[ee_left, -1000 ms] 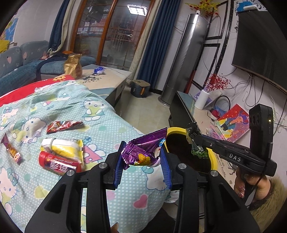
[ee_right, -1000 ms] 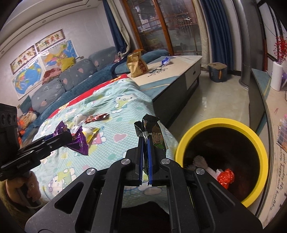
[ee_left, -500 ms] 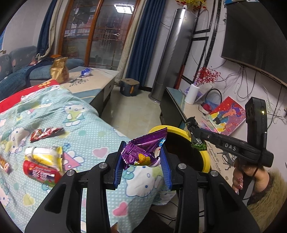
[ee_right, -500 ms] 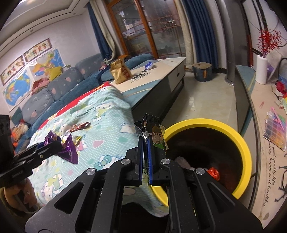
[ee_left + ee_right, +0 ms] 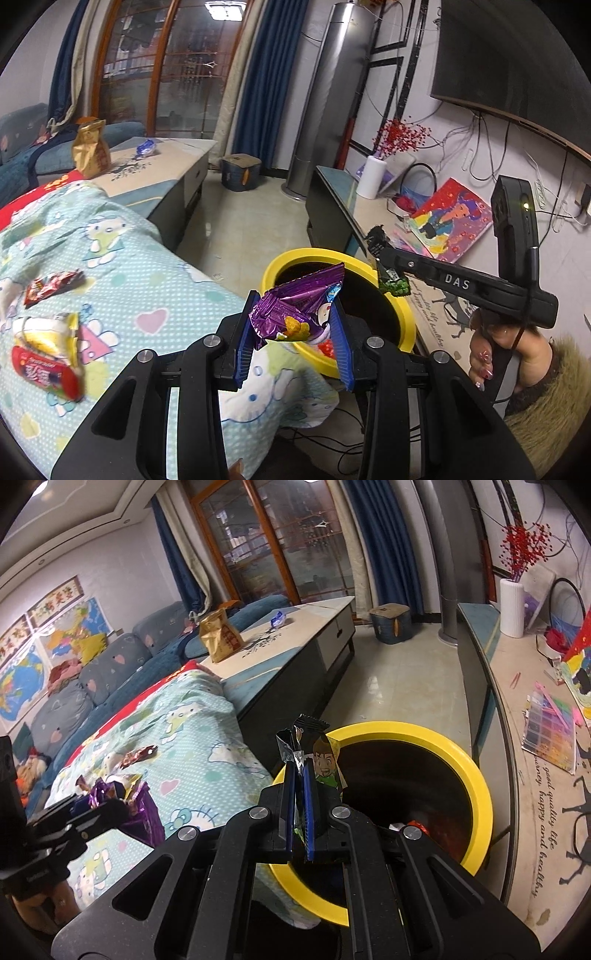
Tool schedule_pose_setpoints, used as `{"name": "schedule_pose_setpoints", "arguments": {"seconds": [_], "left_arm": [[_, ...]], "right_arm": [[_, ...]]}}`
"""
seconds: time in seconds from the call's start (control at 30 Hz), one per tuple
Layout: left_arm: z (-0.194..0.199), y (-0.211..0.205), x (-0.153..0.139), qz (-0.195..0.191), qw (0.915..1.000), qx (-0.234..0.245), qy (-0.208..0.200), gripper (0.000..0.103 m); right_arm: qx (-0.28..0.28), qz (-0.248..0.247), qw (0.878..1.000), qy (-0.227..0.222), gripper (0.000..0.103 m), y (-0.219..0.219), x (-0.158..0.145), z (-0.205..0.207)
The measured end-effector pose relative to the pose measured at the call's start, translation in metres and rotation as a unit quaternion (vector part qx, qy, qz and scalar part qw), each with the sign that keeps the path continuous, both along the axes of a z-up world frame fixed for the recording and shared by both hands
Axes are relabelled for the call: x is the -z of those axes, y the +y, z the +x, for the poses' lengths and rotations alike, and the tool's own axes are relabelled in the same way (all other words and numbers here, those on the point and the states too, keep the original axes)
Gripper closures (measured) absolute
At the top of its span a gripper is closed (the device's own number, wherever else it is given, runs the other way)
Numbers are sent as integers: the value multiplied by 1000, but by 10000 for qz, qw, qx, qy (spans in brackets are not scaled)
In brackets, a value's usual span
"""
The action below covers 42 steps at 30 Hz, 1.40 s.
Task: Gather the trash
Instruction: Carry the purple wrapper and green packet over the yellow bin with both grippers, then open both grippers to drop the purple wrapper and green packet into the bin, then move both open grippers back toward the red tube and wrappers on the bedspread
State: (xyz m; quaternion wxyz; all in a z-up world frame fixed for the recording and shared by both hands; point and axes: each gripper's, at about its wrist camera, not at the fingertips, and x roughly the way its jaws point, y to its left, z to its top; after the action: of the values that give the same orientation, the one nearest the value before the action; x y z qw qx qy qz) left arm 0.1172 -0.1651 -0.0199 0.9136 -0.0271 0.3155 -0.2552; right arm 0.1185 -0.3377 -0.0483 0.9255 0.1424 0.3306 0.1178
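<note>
The left hand-held gripper (image 5: pixel 295 332) pinches a purple wrapper (image 5: pixel 295 310), the right hand-held gripper (image 5: pixel 299 797) a green wrapper (image 5: pixel 325 764), by the yellow bin (image 5: pixel 476 779).

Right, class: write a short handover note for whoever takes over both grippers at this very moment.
Left gripper: shut on a purple wrapper, near the yellow bin.
Right gripper: shut on a green wrapper, at the bin's rim.
Done: some trash lies in the bin.
Left: drop both wrappers in, then collect the red packet, yellow packet and dark red wrapper from the bedspread.
</note>
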Motion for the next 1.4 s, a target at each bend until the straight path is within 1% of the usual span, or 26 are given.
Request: {"name": "schedule_pose_setpoints", "arguments": {"seconds": [0.27,0.47,0.7,0.83,0.9,0.93,0.97,1.0,1.07,1.13,1.2,1.23,1.27,1.4], "left_arm": [[5,-26,9,44,9995,312,37,68],[10,-41,18,121,9988,468,59,68],[19,-59,34,232,9979,561,237,68],[24,-68,44,219,9972,641,319,67],[26,-71,48,193,9971,664,318,64],[29,-74,51,177,9967,700,368,58],[32,-77,53,170,9966,708,396,45],[35,-79,56,153,9964,723,418,38],[39,-82,59,123,9962,747,424,20],[40,-80,58,115,9968,679,415,14],[39,-75,56,102,9974,613,372,11],[37,-71,54,95,9978,564,328,9],[36,-67,52,87,9982,510,307,8],[31,-51,44,70,9992,257,303,7]], "right_arm": [[187,64,9998,75,101,-11,6,3],[339,215,9990,177,101,-25,16,6],[462,314,9980,284,101,-37,26,9],[495,341,9975,366,100,-42,33,11],[505,380,9972,409,99,-45,37,12],[567,343,9968,439,94,-47,39,13],[665,296,9963,457,87,-48,40,13],[738,294,9957,480,84,-50,42,13],[859,387,9940,559,74,-56,47,14],[968,409,9928,581,66,-61,48,13],[1022,387,9925,543,64,-64,47,11],[1037,382,9925,526,60,-64,46,10],[1061,362,9923,519,56,-64,44,10],[1019,274,9933,473,50,-57,40,9]]}}
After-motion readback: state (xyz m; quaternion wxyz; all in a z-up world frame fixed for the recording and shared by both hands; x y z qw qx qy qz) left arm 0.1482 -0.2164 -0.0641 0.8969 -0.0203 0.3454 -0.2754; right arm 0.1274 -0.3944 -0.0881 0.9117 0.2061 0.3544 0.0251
